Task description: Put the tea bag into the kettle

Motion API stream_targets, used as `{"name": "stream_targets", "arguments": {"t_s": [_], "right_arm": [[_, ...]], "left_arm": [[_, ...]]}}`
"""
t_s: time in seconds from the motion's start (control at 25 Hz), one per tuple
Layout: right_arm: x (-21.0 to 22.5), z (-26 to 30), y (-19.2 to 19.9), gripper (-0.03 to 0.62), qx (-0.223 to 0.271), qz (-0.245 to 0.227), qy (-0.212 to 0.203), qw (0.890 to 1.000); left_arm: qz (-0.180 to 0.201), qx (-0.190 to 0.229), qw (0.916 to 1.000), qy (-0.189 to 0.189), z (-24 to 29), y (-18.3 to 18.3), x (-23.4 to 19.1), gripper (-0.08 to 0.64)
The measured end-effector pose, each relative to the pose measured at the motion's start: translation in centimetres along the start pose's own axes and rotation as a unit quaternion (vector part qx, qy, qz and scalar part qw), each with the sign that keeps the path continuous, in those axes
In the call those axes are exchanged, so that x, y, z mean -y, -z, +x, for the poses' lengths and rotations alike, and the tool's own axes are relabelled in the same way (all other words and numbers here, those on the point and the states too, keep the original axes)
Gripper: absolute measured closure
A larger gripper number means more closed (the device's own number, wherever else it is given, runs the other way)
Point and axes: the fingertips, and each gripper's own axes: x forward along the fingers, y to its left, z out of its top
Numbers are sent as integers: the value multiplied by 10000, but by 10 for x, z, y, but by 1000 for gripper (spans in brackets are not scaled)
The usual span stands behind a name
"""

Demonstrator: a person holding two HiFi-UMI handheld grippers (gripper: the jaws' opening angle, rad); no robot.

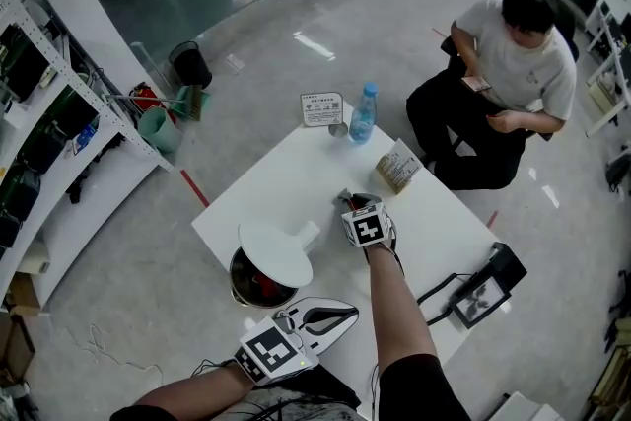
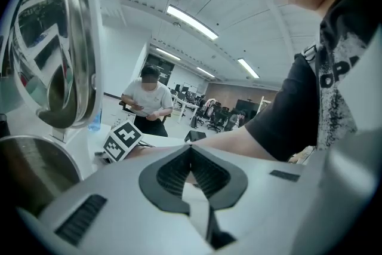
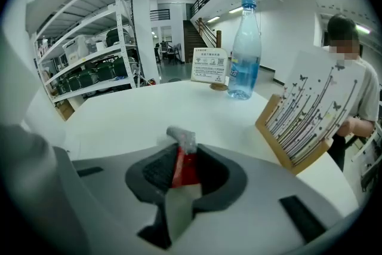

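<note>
The tea bag point(image 3: 182, 159), red with a crimped silver top, is pinched between the jaws of your right gripper point(image 3: 182, 167), down near the middle of the white counter point(image 1: 286, 175). To its left and nearer you stands the kettle point(image 1: 237, 279), its white lid point(image 1: 276, 249) tipped open. Your left gripper point(image 1: 337, 315) hovers just beside the kettle at the counter's near edge, its jaws pressed together on nothing. Farther off stand a patterned box point(image 1: 398, 166), a water bottle point(image 1: 364, 113) and a sign card point(image 1: 321, 108).
</note>
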Motion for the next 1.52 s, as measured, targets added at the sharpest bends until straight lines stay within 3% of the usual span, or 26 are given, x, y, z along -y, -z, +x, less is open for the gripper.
{"name": "stream_targets", "arguments": {"t_s": [0.04,0.12,0.4,0.8,1.52], "right_arm": [[-4,0,0,534,-9,-63,-23,10000],[-9,-1,-1,560,12,-144,-9,9999],[-12,-12,8,574,182,12,-21,9998],[-19,-87,9,575,672,255,219,9972],[-128,-270,-34,575,2100,102,596,9758]], "left_arm": [[8,2,10000,0,-1,0,0,551],[13,2,10000,-9,-2,0,0,551],[66,21,10000,-40,-11,0,1,551],[366,260,9989,100,-31,-11,10,552],[643,922,9936,74,-110,-27,17,551]]}}
